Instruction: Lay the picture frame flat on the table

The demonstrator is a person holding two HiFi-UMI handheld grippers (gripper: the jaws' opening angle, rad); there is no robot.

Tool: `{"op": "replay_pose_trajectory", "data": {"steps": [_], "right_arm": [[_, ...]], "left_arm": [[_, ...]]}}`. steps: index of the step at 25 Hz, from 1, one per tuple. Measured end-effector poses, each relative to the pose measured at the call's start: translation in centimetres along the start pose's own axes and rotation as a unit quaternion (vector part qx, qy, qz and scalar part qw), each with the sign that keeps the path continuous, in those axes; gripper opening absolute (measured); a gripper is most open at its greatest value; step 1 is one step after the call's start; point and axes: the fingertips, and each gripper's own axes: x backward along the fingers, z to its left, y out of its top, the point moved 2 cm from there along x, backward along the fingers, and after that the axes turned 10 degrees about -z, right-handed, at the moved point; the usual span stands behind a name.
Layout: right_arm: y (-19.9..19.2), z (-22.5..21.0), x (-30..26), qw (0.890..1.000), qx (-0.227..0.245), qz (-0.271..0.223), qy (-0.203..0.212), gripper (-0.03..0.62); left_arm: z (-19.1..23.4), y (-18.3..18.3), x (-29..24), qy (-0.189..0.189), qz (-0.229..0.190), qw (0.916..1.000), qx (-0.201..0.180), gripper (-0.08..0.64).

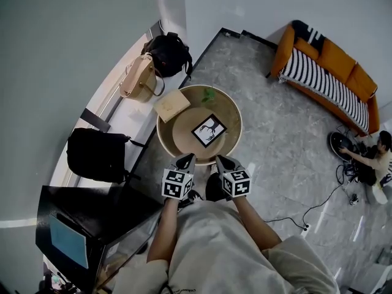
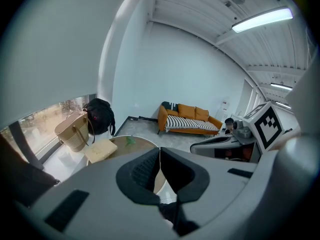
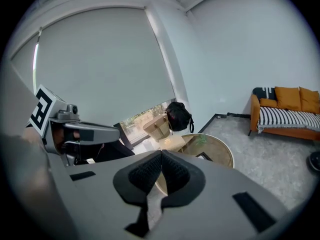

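The left gripper (image 2: pixel 159 153) has its jaws pressed together, pads meeting with nothing between them. The right gripper (image 3: pixel 161 157) is the same, jaws together and empty. Neither touches anything; in the head view both hover side by side over the near rim of the round wooden table (image 1: pixel 231 111), tips pointing toward its middle.

The picture frame (image 1: pixel 209 131), black-edged with a dark antlered figure on white, sits on the tabletop just beyond the gripper tips, between them and a little nearer the right one, apart from both. It appears to lie face up.

There is one frame, one table and two grippers. On the table's far side sit one tan box (image 1: pixel 172 105) and one small green thing (image 1: pixel 209 94). Along the window ledge there are two black bags (image 1: pixel 166 54) and one woven handbag (image 1: pixel 139 77)
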Motion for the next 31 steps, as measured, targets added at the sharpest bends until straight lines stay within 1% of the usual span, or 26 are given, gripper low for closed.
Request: {"op": "replay_pose_trajectory", "data": {"steps": [7,18,31], "right_arm": [[-0.4,-0.2,0.1,1.000,0.004,0.013,-0.007,0.034],[-1.0,-0.6,0.8,1.000,-0.003,0.019,-0.012,0.034],[-0.8,-0.9,1.2,1.000,-0.002,0.013,-0.018,0.034]], "left_arm": [[0.0,-0.1,0.1,0.002,0.001,1.0000,0.004,0.021],[-0.4,-0.4,0.1,-0.002,0.007,1.0000,0.000,0.021],[-0.7,0.0,0.3,-0.002,-0.002,1.0000,-0.003,0.021]]}}
